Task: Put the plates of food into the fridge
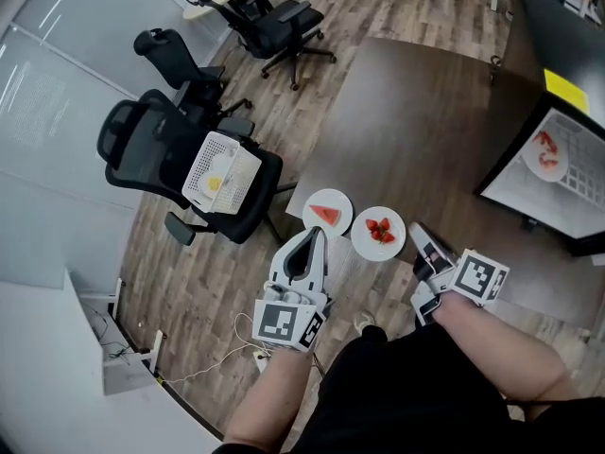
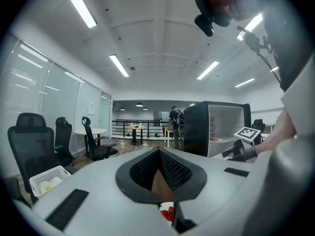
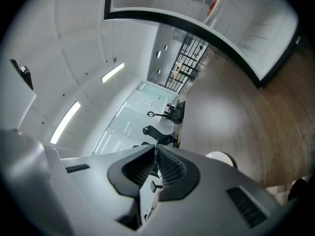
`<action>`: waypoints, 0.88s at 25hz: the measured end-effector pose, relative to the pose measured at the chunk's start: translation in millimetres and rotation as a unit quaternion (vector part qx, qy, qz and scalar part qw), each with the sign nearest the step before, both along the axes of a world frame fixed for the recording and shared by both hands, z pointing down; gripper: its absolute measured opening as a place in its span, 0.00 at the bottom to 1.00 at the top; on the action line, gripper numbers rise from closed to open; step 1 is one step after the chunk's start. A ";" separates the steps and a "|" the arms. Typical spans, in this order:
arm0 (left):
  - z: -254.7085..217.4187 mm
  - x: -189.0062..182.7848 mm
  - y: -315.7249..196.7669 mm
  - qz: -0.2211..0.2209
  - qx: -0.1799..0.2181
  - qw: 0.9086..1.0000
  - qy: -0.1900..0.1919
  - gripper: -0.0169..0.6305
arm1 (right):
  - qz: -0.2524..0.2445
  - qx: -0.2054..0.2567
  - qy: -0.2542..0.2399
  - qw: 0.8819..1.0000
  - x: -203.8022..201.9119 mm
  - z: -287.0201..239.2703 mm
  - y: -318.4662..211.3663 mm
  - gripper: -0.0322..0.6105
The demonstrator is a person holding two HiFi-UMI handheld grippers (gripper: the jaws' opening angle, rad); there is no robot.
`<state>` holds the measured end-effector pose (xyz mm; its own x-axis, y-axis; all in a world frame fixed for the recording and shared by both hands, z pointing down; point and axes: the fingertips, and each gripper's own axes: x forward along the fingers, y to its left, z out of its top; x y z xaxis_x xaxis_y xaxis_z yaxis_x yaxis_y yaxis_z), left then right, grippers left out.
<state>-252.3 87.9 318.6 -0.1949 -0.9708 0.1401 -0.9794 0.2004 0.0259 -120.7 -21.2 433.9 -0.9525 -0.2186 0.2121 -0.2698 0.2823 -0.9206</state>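
Observation:
Two white plates lie on the wood floor in front of me. One holds a watermelon slice (image 1: pixel 326 211), the other strawberries (image 1: pixel 378 233). My left gripper (image 1: pixel 318 232) hangs above the near rim of the watermelon plate, shut with nothing in it. Below its closed jaws (image 2: pixel 158 152) a bit of the strawberry plate (image 2: pixel 167 213) shows. My right gripper (image 1: pixel 414 227) is rolled onto its side just right of the strawberry plate, shut and empty (image 3: pixel 155 146). A white plate (image 3: pixel 221 157) peeks past its floor-side jaw; which plate it is I cannot tell.
The black fridge (image 1: pixel 510 159) stands open at the right with a plate of red food (image 1: pixel 546 154) on a shelf. Office chairs (image 1: pixel 161 149) crowd the left, one bearing a white basket (image 1: pixel 222 171). Cables (image 1: pixel 227 357) trail near my feet. A person (image 2: pixel 174 122) stands far off.

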 end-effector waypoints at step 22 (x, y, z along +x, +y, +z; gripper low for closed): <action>36.2 -73.3 117.8 0.084 0.034 0.995 0.037 0.03 | 0.101 0.025 -0.037 0.994 -59.0 -1.2 129.5 0.06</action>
